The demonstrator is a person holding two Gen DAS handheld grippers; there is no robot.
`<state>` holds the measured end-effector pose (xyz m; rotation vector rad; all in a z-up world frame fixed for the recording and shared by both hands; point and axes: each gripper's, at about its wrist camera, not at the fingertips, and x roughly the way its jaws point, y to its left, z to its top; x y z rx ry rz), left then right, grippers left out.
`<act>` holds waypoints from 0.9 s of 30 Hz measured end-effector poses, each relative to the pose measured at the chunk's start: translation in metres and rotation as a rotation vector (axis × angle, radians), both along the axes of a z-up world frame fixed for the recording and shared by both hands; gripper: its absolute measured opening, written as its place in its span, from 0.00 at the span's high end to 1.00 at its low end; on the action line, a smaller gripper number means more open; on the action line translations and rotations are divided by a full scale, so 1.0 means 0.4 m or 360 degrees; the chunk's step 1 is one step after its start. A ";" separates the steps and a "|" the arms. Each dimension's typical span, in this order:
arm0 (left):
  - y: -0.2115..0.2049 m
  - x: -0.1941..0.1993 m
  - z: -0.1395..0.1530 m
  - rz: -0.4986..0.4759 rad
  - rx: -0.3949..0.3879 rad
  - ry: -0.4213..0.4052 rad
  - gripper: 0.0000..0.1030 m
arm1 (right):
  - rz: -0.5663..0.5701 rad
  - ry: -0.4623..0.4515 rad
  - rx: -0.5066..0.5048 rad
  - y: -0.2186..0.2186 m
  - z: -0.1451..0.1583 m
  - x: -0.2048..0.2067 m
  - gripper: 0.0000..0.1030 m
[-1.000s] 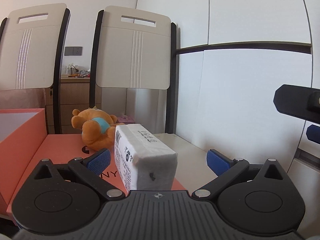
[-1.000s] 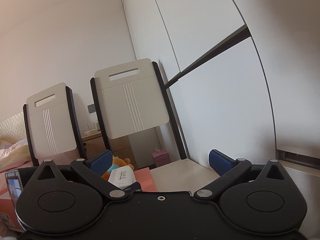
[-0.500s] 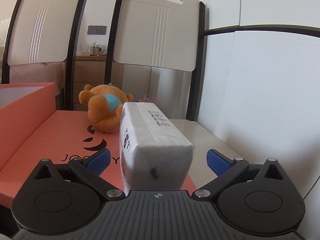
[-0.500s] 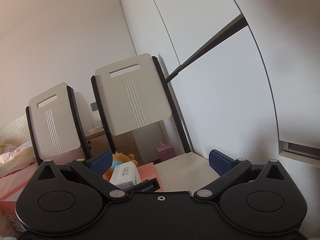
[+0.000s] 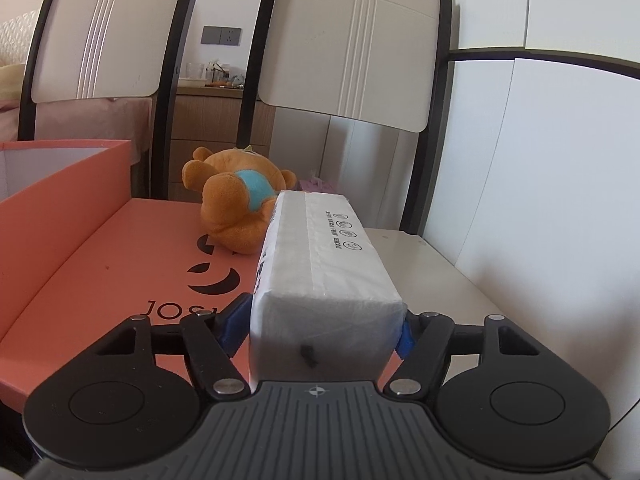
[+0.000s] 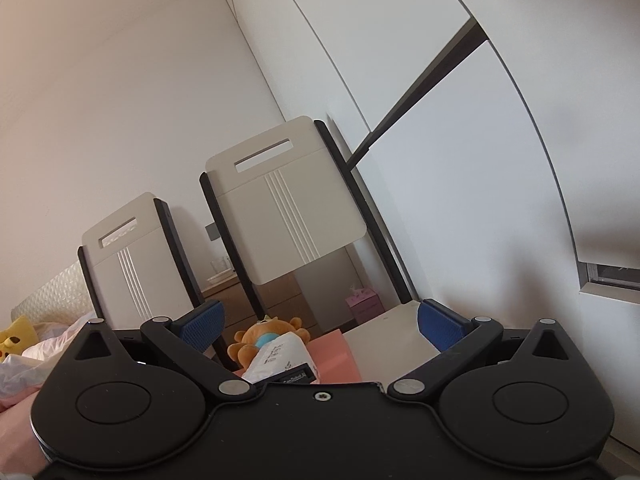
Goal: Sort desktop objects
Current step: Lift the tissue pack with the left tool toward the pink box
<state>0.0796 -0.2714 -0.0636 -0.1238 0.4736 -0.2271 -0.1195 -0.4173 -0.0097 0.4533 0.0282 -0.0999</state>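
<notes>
White cabinet panels and two chair backs are seen behind an orange box lid (image 5: 120, 264). On it, a tissue pack (image 5: 320, 264) is pinched by the left gripper (image 5: 320, 330), beside a plush bear (image 5: 236, 208). From the right wrist, the right gripper (image 6: 320, 324) is held aloft, jaws spread, above the tissue pack (image 6: 280, 356).

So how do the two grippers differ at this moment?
The left gripper is shut on the white tissue pack, its blue pads pressed to the pack's sides; the right gripper is open and holds nothing. The left sits low over the orange box lid; the right points up toward the wall. Both have blue pads.
</notes>
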 end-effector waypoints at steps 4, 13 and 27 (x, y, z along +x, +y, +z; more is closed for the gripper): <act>0.013 -0.001 0.010 -0.0005 -0.0037 0.0022 0.39 | -0.0003 0.0007 0.0004 0.004 0.000 0.006 0.01; 0.061 -0.037 0.057 -0.0101 -0.0055 -0.0063 0.42 | 0.0068 0.0000 -0.0014 0.056 0.007 0.037 0.01; 0.263 -0.057 0.134 -0.0033 -0.0094 -0.0165 0.42 | 0.0102 0.0041 -0.0146 0.147 0.024 0.061 0.01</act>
